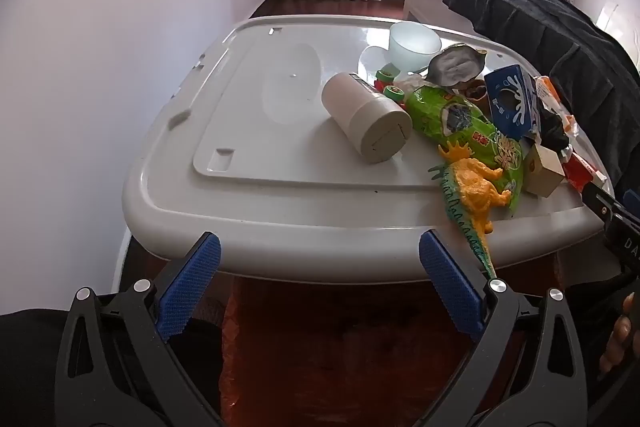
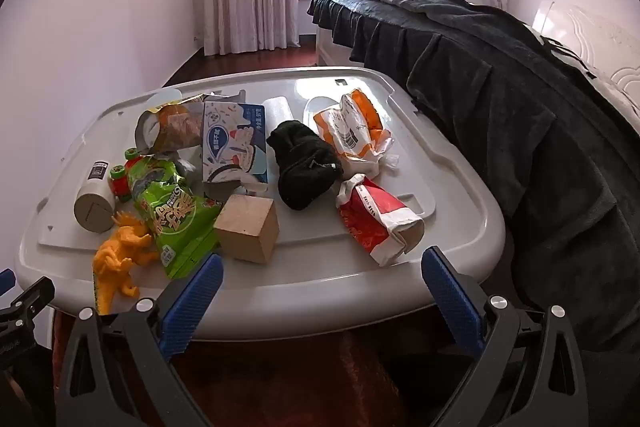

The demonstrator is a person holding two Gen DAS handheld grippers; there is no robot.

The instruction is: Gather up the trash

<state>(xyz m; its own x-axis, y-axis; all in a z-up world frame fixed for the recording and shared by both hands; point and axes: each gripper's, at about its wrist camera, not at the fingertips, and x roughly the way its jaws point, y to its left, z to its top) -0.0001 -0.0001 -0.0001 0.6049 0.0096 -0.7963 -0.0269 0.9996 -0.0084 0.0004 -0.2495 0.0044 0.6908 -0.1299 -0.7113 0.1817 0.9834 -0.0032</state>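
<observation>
Nothing collected yet, crumpled red-and-white paper wrapper [image 2: 378,223] and shiny green snack bag [image 2: 176,223] untouched, left gripper [image 1: 320,281] and right gripper [image 2: 322,291] both spread wide, empty

The grey moulded plastic lid [image 2: 460,187] that serves as the tabletop looks smooth and faintly glossy, and on it the green crinkled snack bag [image 2: 176,215] and the red-and-white creased wrapper [image 2: 376,219] have a shiny film finish, while the pale cube of bare wood [image 2: 248,227] is matt. The black knitted cloth glove [image 2: 304,167] looks soft and fuzzy, the yellow dinosaur toy [image 2: 120,259] is bumpy moulded plastic, and the blue-and-white printed carton [image 2: 234,143] is smooth card. The dark bed cover [image 2: 500,99] is plush, matt cloth, and each gripper's blue finger pads [image 2: 192,303] carry a rough, knurled texture on matt black plastic arms with bright metal rivets.
</observation>
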